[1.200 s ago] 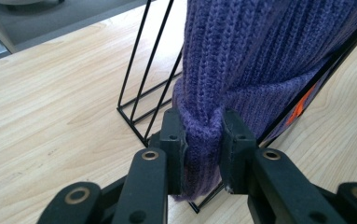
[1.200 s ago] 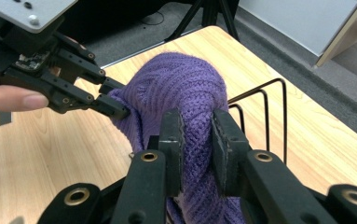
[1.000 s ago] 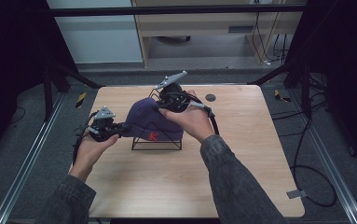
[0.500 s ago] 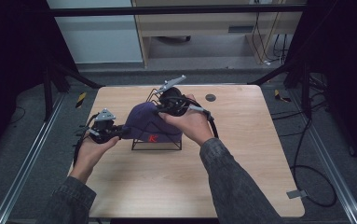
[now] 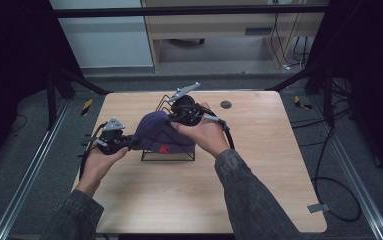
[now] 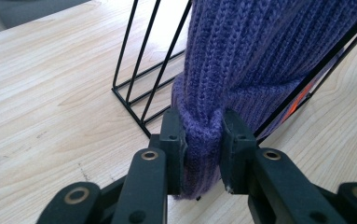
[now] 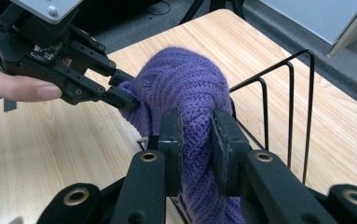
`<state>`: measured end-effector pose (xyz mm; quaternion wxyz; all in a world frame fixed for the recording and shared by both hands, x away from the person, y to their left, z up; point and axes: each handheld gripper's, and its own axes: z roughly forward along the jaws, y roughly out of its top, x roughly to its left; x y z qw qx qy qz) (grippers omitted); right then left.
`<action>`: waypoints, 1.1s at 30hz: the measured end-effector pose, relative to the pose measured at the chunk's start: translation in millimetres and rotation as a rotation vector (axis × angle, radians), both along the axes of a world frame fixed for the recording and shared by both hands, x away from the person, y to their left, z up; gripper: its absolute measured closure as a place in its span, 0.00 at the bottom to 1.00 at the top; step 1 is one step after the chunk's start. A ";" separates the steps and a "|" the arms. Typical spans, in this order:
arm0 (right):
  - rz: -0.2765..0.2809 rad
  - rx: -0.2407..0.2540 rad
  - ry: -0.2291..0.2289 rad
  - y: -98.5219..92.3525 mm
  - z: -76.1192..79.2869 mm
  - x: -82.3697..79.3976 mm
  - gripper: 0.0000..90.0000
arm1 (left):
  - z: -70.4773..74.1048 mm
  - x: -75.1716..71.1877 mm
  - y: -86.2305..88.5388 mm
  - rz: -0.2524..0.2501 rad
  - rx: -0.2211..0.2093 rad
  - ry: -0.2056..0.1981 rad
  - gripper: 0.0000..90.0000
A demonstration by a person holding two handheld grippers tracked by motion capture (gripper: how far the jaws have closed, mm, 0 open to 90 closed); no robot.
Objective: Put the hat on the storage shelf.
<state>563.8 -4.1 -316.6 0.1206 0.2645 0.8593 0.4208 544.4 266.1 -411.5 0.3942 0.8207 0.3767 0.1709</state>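
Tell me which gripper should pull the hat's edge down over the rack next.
Left, probably. The left gripper is shut on the hat's rolled hem, low beside the rack's base. The right gripper pinches knit higher up, near the crown, so it better just steadies.

A small dark round disc (image 5: pixel 225 104) lies on the wooden table (image 5: pixel 259 165) near its far edge.
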 end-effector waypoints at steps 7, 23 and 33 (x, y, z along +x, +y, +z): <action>-0.001 -0.009 0.017 2.1 -5.6 0.4 0.83 | -7.0 0.0 0.5 -0.003 0.009 0.014 0.81; -0.017 0.005 0.011 0.7 -2.9 -4.0 0.61 | -16.1 2.3 2.5 0.008 0.039 0.032 0.81; -0.056 0.036 -0.002 -17.0 -1.9 -12.1 0.60 | -29.2 5.9 9.9 0.022 0.013 0.050 0.77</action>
